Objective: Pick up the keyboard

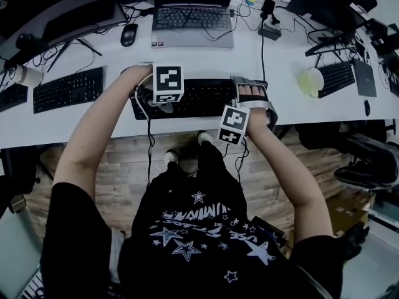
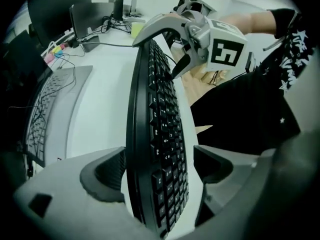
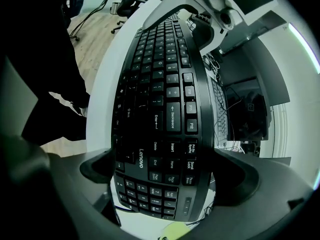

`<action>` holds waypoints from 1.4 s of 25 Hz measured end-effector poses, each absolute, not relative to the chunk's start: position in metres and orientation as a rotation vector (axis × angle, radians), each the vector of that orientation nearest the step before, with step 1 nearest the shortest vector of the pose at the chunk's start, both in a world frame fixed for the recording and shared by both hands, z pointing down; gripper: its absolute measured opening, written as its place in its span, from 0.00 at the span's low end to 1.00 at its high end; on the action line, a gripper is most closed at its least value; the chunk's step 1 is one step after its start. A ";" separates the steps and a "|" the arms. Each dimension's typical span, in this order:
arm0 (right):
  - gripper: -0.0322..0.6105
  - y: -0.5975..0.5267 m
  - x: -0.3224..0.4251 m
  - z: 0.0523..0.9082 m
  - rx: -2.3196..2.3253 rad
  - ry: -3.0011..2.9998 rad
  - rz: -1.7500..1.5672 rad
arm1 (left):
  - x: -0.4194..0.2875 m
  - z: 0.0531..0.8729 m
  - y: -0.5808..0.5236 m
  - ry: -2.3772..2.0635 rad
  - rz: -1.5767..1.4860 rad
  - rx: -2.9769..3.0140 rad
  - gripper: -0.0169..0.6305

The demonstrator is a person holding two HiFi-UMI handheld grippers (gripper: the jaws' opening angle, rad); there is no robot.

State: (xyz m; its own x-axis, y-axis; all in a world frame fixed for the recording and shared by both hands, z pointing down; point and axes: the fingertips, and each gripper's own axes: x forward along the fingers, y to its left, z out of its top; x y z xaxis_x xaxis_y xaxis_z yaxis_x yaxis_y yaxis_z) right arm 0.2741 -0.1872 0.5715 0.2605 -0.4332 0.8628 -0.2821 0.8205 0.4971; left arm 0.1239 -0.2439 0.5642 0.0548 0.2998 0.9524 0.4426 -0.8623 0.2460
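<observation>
A black Lenovo keyboard (image 1: 202, 98) lies lengthwise near the white desk's (image 1: 206, 61) front edge. My left gripper (image 1: 151, 97) is at its left end and my right gripper (image 1: 252, 101) at its right end. In the left gripper view the keyboard (image 2: 160, 134) runs away between the jaws of my left gripper (image 2: 159, 171), whose pads (image 2: 105, 176) press its long edges. In the right gripper view my right gripper (image 3: 165, 176) closes over the number-pad end of the keyboard (image 3: 160, 109) the same way. I cannot tell whether the keyboard is off the desk.
A laptop (image 1: 192, 18) and a mouse (image 1: 128, 34) sit behind the keyboard. A second black keyboard (image 1: 67, 90) lies to the left, another (image 1: 336, 76) to the right beside a yellow-green object (image 1: 310, 81). Cables cross the desk. An office chair (image 1: 368, 164) stands at the right.
</observation>
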 end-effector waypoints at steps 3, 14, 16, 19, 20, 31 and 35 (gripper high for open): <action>0.93 -0.187 0.274 0.571 0.656 -1.332 -0.130 | 0.134 0.572 -0.235 -0.832 -1.943 -2.229 0.69; 0.93 -0.185 0.273 0.571 0.650 -1.335 -0.186 | 0.126 0.584 -0.217 -0.958 -2.121 -2.146 0.37; 0.93 -0.185 0.273 0.570 0.653 -1.334 -0.196 | 0.126 0.583 -0.215 -0.965 -2.127 -2.156 0.35; 0.93 -0.184 0.272 0.570 0.652 -1.338 -0.224 | 0.125 0.579 -0.211 -0.995 -2.157 -2.187 0.27; 0.93 -0.184 0.272 0.570 0.650 -1.340 -0.238 | 0.124 0.577 -0.209 -1.016 -2.173 -2.205 0.24; 0.93 -0.190 0.265 0.556 0.713 -1.341 -0.297 | 0.119 0.561 -0.199 -0.967 -2.077 -2.429 0.16; 0.93 -0.205 0.260 0.536 0.798 -1.305 -0.378 | 0.115 0.556 -0.208 -0.892 -1.997 -2.538 0.16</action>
State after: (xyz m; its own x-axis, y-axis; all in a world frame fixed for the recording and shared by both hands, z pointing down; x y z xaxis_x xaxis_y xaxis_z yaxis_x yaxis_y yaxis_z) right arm 0.2602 -0.2047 0.5364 0.2529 -0.6613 0.7062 -0.1816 0.6845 0.7060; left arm 0.1153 -0.2077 0.5555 0.1568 0.5224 0.8382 0.2756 -0.8381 0.4708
